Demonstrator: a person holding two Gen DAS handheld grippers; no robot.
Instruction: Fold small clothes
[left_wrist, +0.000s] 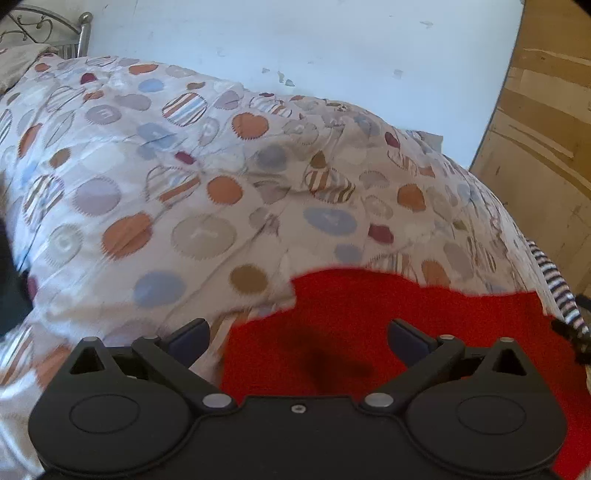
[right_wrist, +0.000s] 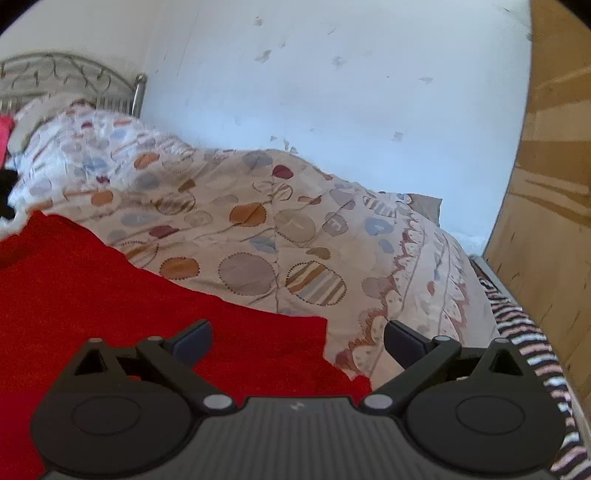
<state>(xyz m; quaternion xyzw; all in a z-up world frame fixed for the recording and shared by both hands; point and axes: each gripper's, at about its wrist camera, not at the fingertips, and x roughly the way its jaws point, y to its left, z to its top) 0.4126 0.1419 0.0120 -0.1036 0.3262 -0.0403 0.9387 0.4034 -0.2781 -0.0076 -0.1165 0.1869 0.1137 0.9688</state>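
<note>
A small red garment (left_wrist: 373, 321) lies spread on a patterned bedspread (left_wrist: 155, 173). My left gripper (left_wrist: 297, 338) is open and empty, hovering over the garment's left part, its left finger (left_wrist: 188, 338) past the cloth's edge. In the right wrist view the red garment (right_wrist: 122, 295) fills the lower left. My right gripper (right_wrist: 297, 339) is open and empty above the garment's right corner, its right finger (right_wrist: 404, 341) over the bedspread (right_wrist: 303, 236).
A white wall (left_wrist: 295, 44) runs behind the bed. A metal headboard (right_wrist: 62, 81) stands at the far left. A wooden panel (right_wrist: 554, 184) is on the right. A striped cloth (right_wrist: 532, 332) hangs at the bed's right edge. A dark object (left_wrist: 11, 291) sits at the left.
</note>
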